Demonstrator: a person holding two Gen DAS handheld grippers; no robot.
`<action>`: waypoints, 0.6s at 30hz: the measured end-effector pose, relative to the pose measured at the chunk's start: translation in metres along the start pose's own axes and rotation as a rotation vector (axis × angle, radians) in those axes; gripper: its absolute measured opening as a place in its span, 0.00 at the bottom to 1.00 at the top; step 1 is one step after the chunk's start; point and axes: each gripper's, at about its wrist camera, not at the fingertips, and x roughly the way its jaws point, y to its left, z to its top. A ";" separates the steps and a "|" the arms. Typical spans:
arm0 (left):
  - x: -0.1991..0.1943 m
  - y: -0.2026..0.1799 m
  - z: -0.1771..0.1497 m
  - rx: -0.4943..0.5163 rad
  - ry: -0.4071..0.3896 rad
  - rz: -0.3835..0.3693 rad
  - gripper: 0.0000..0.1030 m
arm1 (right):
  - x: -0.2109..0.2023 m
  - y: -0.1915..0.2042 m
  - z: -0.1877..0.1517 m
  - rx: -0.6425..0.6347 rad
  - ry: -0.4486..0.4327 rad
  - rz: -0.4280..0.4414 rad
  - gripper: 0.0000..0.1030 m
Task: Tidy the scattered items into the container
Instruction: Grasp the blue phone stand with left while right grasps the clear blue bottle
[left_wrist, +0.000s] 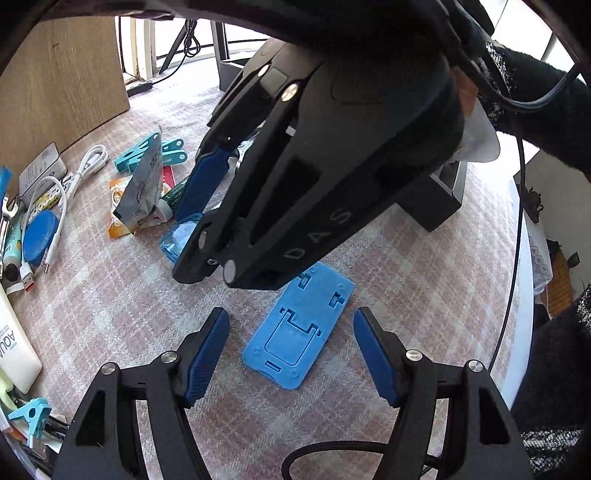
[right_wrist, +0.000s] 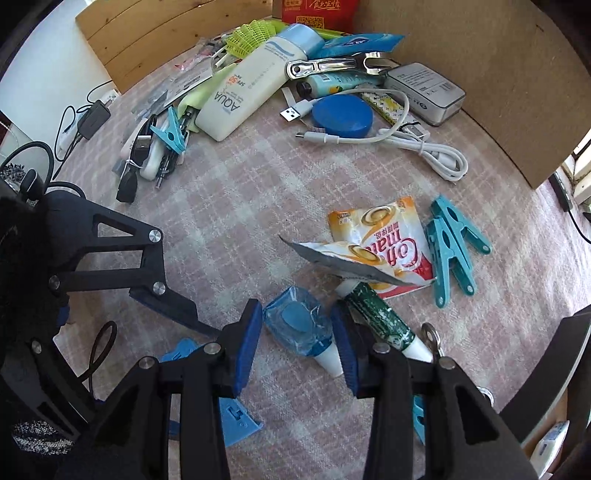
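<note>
The left wrist camera sat just behind its own fingers, looking steeply down from close above the checked tablecloth (left_wrist: 424, 258), with the blue phone stand (left_wrist: 299, 328) straight ahead. The right wrist camera looked down as steeply, from the phone stand's other side, near the cloth. Both views shared the phone stand (right_wrist: 236, 421), the clear blue pod (right_wrist: 301, 326) beyond it, the coffee sachet (right_wrist: 388, 243) and the teal pegs (right_wrist: 454, 243).

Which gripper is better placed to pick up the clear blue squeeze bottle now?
Right. The right gripper already straddles the clear blue squeeze bottle, jaws open. The left gripper hovers over the flat blue plastic phone stand instead.
</note>
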 end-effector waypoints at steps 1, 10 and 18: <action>0.001 -0.004 -0.001 0.015 0.001 0.008 0.66 | 0.000 0.001 -0.001 0.001 0.001 -0.009 0.37; 0.013 -0.039 0.001 0.180 0.017 0.114 0.51 | -0.003 -0.010 -0.007 0.107 -0.007 0.011 0.36; 0.007 -0.027 0.001 0.095 0.004 0.073 0.34 | -0.018 -0.025 -0.025 0.224 -0.033 0.040 0.36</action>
